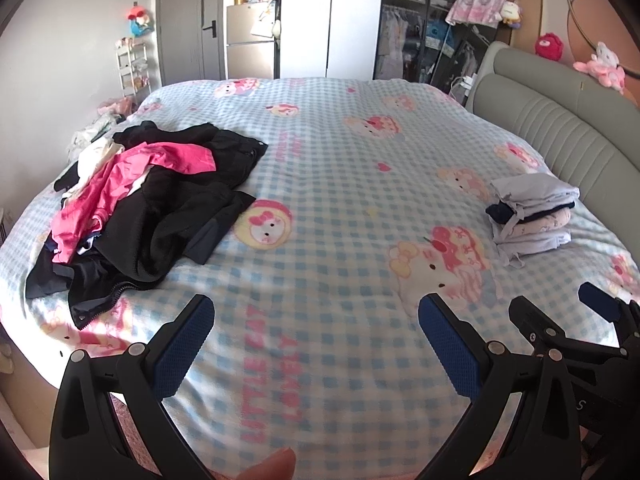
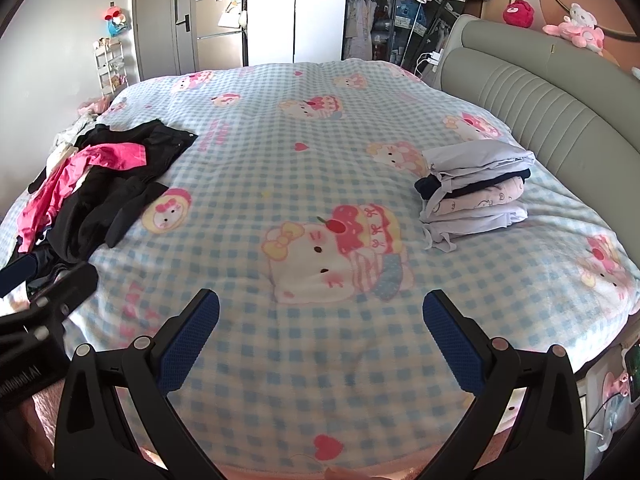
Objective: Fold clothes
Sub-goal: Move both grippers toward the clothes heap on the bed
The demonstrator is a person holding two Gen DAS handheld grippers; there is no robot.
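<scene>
Blue-padded fingers of both grippers spread wide and hold nothing, hovering above the near edge of the checked blanket (image 1: 320, 208). The left gripper (image 1: 316, 344) and right gripper (image 2: 320, 336) sit side by side. Beyond the left fingers, well apart to the left, lies the unfolded pile (image 1: 152, 208) of black and pink clothes. Far right, near the headboard (image 2: 560, 120), stands the folded stack (image 2: 476, 188).

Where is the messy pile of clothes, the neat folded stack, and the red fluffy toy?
messy pile (image 1: 160, 208), left wrist view, on the black garment in its middle.
folded stack (image 2: 476, 192), right wrist view, on its front edges.
red fluffy toy (image 2: 519, 13), right wrist view, on its body.
</scene>
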